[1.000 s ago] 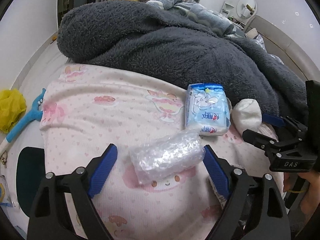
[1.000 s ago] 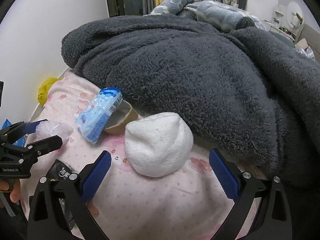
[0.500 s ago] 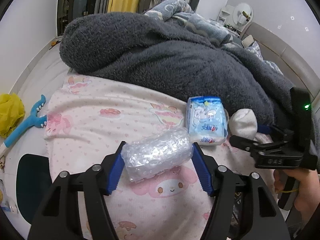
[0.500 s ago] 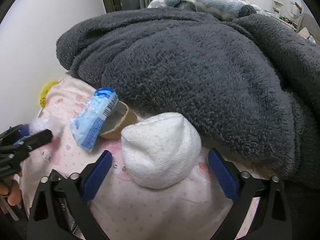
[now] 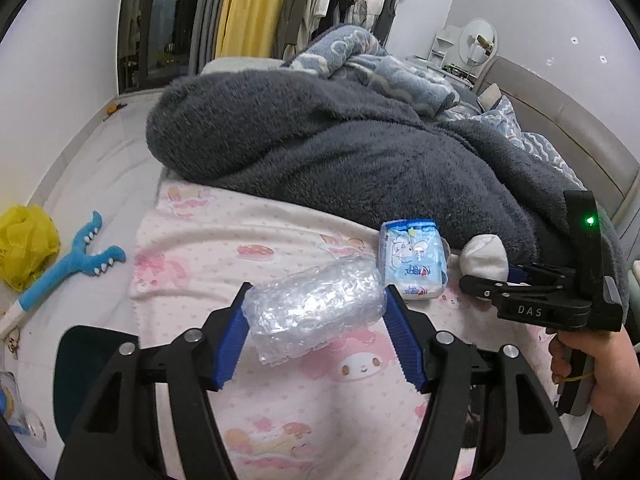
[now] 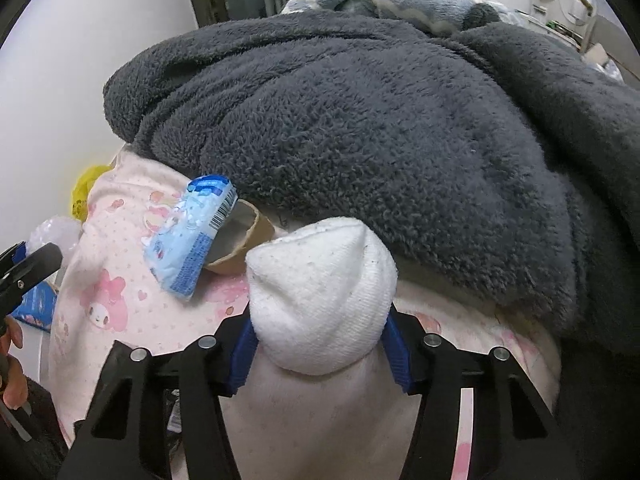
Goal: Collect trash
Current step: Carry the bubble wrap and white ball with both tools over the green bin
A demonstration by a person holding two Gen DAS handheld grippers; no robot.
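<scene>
A roll of clear bubble wrap (image 5: 320,300) is held just above the pink cartoon bedsheet (image 5: 224,248), with my left gripper (image 5: 316,320) shut on its two ends. In the right wrist view a balled white sock (image 6: 320,276) sits between the blue pads of my right gripper (image 6: 320,328). The jaws are closing and the pads press into the sock's sides. A blue tissue pack (image 6: 188,236) leans on a brown cardboard tube (image 6: 240,244) just left of the sock. The left wrist view also shows the tissue pack (image 5: 414,264) and the sock (image 5: 482,256).
A thick dark grey fleece blanket (image 5: 340,152) is heaped right behind the items. On the floor to the left lie a yellow bag (image 5: 24,248) and a blue toy (image 5: 68,268). A person's hand (image 5: 592,372) grips the right gripper's handle.
The left jaws closed on the bubble wrap roll and raised it a little. The right jaws came in from wide open onto the white sock.
</scene>
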